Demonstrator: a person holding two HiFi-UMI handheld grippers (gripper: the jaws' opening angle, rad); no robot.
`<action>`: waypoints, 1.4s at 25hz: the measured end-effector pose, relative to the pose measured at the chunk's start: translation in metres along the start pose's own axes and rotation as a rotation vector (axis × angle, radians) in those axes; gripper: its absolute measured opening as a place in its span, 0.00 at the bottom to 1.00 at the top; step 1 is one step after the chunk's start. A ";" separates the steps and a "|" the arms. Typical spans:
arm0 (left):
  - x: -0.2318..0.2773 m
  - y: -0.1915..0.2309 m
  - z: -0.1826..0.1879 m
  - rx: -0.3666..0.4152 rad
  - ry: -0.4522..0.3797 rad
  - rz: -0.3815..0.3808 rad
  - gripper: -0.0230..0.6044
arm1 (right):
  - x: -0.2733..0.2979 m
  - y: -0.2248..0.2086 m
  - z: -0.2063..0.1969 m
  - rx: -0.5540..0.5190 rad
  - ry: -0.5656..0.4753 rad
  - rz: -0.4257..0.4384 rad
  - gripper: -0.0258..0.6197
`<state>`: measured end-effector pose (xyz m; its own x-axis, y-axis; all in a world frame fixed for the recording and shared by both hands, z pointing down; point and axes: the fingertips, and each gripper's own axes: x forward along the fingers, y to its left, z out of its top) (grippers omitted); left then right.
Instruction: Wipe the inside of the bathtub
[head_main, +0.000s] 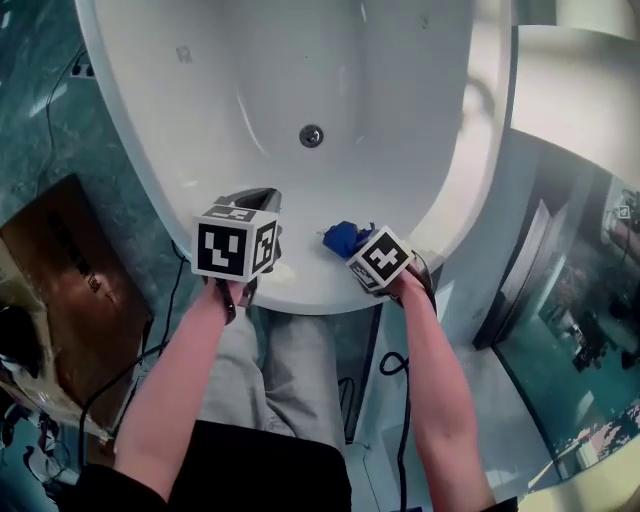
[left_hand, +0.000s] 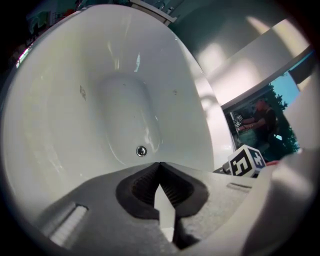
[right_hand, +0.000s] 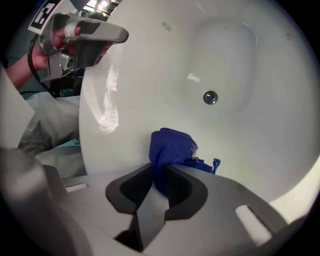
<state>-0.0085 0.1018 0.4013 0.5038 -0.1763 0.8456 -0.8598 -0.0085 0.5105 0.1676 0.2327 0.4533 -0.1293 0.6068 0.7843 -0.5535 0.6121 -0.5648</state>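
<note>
My right gripper (right_hand: 159, 172) has its jaws clamped on a bunched blue cloth (right_hand: 171, 147). The wad sticks out past the tips, with a frayed corner trailing off to the right. In the head view the cloth sits at the near end of the white bathtub (head_main: 400, 90), just inside the curved rim by my legs and directly ahead of the right gripper's marker cube (head_main: 380, 258). It hangs over the tub's sloping inner wall, well short of the drain (head_main: 311, 135), which lies farther along the floor of the basin. I think the cloth is resting against the wall, but from these angles I cannot tell whether it touches or hovers just above. My left gripper (left_hand: 159, 167) is pinched together at the tips with nothing between the pads. It is held beside the right one at the same near end, over the rim, pointing down the length of the tub toward the drain. Both forearms reach in from the bottom of the head view, with cables hanging below them.
</note>
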 end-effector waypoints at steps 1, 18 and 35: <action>-0.005 -0.002 0.003 0.000 -0.007 0.001 0.04 | -0.003 0.006 -0.002 -0.001 0.000 -0.001 0.16; -0.099 -0.042 0.033 0.097 -0.070 0.005 0.04 | -0.047 0.081 -0.013 0.093 -0.100 0.001 0.16; -0.219 -0.067 0.101 0.178 -0.258 0.037 0.04 | -0.194 0.134 0.052 0.110 -0.618 -0.160 0.16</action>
<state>-0.0698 0.0420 0.1663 0.4542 -0.4232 0.7840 -0.8895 -0.1656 0.4259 0.0761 0.1706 0.2386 -0.4698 0.0881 0.8784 -0.6823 0.5951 -0.4246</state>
